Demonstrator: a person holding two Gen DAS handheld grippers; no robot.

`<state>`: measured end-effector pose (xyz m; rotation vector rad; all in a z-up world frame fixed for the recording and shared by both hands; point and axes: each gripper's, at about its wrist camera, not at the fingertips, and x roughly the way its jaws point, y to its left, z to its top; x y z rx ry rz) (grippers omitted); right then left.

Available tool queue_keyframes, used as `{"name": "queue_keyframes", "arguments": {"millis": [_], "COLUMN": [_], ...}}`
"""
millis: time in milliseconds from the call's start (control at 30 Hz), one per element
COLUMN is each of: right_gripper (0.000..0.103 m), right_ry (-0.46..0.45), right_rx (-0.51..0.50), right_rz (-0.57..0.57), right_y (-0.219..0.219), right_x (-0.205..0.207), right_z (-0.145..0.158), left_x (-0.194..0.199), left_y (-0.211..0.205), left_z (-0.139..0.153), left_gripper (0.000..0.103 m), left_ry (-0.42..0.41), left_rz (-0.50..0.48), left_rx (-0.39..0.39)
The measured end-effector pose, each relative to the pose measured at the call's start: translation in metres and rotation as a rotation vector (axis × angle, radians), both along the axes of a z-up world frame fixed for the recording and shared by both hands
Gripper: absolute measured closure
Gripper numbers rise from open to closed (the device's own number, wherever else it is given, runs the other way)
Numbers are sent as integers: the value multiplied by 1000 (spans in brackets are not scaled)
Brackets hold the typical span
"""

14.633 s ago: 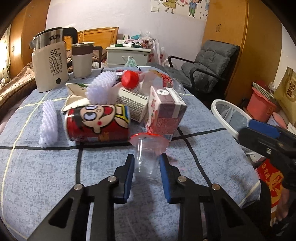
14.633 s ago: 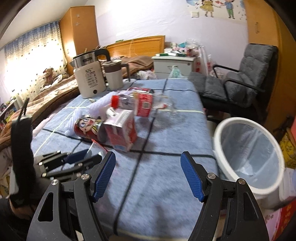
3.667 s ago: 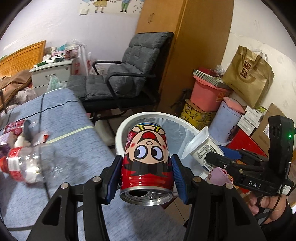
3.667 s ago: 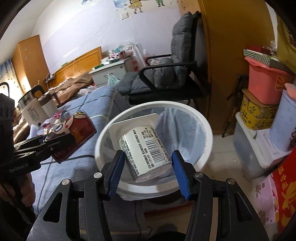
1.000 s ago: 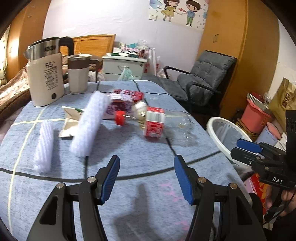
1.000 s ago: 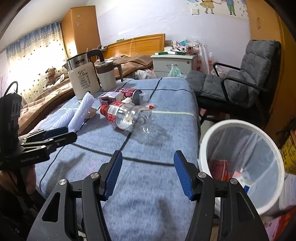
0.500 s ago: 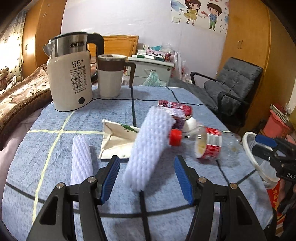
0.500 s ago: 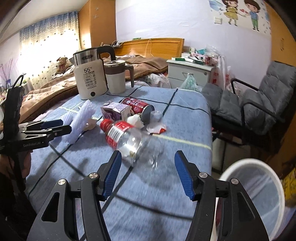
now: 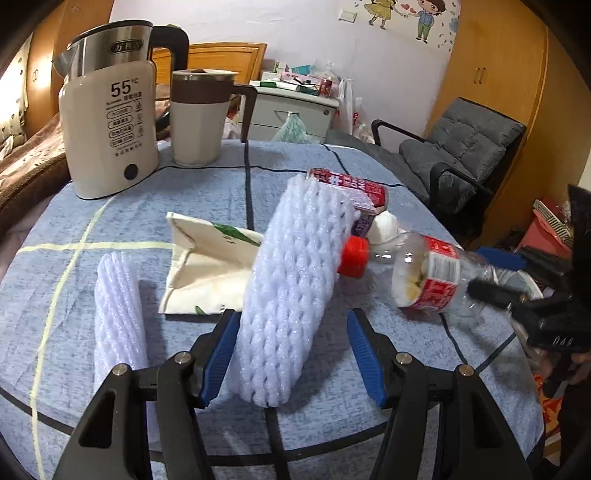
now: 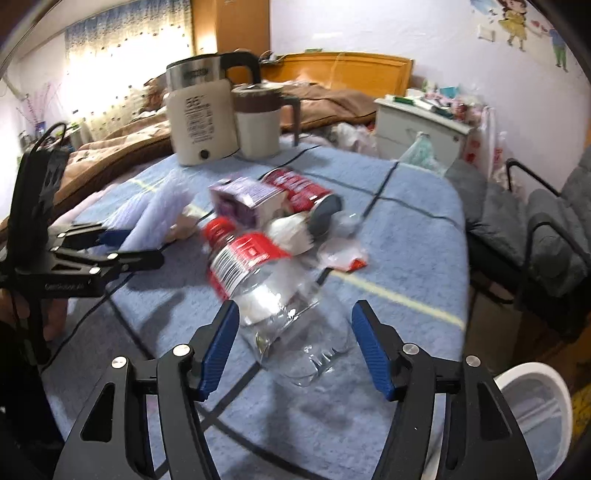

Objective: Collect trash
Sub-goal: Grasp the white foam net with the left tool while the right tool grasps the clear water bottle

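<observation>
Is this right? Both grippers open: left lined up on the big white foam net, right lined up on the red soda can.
Not quite. The right gripper is lined up on the clear plastic bottle, not the can, as the right wrist view shows. The rest holds: both are open, and the left gripper brackets the big white foam net.

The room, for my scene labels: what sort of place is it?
Likely a home bedroom: a wooden headboard behind rumpled brown bedding, a white bedside cabinet, and cartoon wall stickers.
</observation>
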<state>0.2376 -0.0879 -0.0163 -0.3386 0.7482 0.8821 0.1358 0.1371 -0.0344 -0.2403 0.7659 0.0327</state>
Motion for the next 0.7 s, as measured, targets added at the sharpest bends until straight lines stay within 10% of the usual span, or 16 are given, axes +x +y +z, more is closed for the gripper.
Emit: {"name": "queue_keyframes", "arguments": {"millis": [300,700], "right_gripper": [38,39], "right_ry": [-18,86], "right_rx": [-45,55], "right_rz": [56,-12], "right_y": [15,16], "right_x": [-18,-14], "right_z": [-9,-12], "left_x": [-10,-7], "left_y": [-6,-9], "left_z": [0,-1], "left_gripper": [43,74], "left_ry": [-4,16], "left_rz": [-30,-20], "left_rx": [-45,-39]}}
